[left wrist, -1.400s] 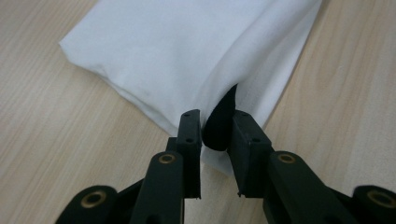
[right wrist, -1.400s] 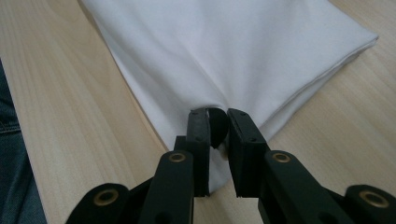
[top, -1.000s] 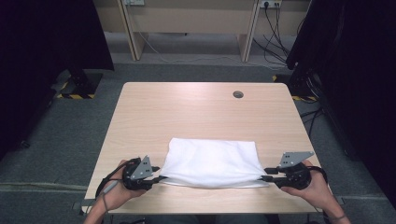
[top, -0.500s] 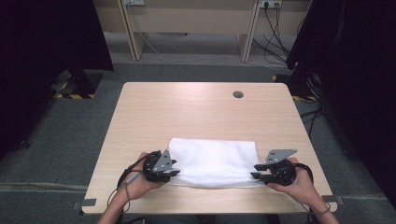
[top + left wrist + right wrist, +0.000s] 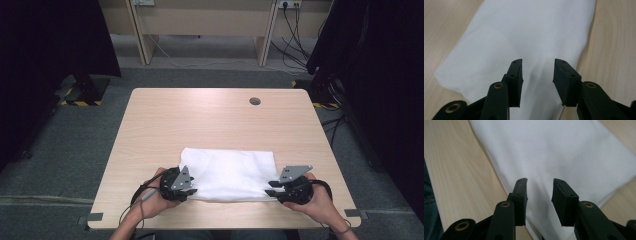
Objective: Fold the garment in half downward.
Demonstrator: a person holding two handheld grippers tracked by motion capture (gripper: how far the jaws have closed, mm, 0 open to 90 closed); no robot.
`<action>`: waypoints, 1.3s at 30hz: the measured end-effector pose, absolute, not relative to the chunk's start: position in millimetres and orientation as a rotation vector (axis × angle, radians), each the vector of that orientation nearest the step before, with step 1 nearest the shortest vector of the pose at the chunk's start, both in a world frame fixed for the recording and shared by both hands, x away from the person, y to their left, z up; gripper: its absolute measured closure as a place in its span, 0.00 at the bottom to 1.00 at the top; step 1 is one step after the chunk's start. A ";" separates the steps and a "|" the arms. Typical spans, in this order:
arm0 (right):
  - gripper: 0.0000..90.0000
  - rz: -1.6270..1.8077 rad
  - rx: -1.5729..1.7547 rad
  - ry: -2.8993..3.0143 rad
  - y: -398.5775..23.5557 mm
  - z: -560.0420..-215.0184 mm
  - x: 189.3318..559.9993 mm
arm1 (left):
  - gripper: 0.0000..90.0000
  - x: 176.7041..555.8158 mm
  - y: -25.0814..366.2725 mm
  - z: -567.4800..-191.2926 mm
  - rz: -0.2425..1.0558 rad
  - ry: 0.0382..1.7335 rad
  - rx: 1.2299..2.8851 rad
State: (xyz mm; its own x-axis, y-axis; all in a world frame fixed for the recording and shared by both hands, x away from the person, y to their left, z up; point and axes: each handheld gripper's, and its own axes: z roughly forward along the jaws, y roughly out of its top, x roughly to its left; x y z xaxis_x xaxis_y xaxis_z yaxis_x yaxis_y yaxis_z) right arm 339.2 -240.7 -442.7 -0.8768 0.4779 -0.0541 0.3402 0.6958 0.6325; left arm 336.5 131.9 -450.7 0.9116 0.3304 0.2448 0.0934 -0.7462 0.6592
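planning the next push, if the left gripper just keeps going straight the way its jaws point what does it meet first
The white cloth. The left gripper stands open with the cloth between and ahead of its jaws, so it would likely slide along or bunch the fabric. How far above the cloth the jaws ride is unclear.

Well ahead of the jaws, a round grommet hole (image 5: 255, 101) marks the wooden table (image 5: 200, 120), with cables (image 5: 190, 58) on grey carpet (image 5: 75, 150) beyond.
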 end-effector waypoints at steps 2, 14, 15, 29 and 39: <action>0.71 0.967 0.638 2.700 -229.2 -439.0 341.8 | 0.64 337.5 121.3 -446.4 0.452 0.273 2.378; 0.67 0.945 0.531 2.784 -172.7 -455.2 345.1 | 0.63 340.3 84.8 -462.4 0.384 0.211 2.410; 0.67 0.944 0.530 2.785 -171.8 -457.0 344.8 | 0.63 340.5 84.9 -464.0 0.382 0.214 2.417; 0.66 0.991 0.597 2.779 -178.0 -459.4 348.2 | 0.61 342.5 89.6 -461.2 0.394 0.249 2.396; 0.64 0.932 0.759 2.705 -238.0 -449.5 346.9 | 0.61 338.5 142.2 -457.0 0.442 0.397 2.370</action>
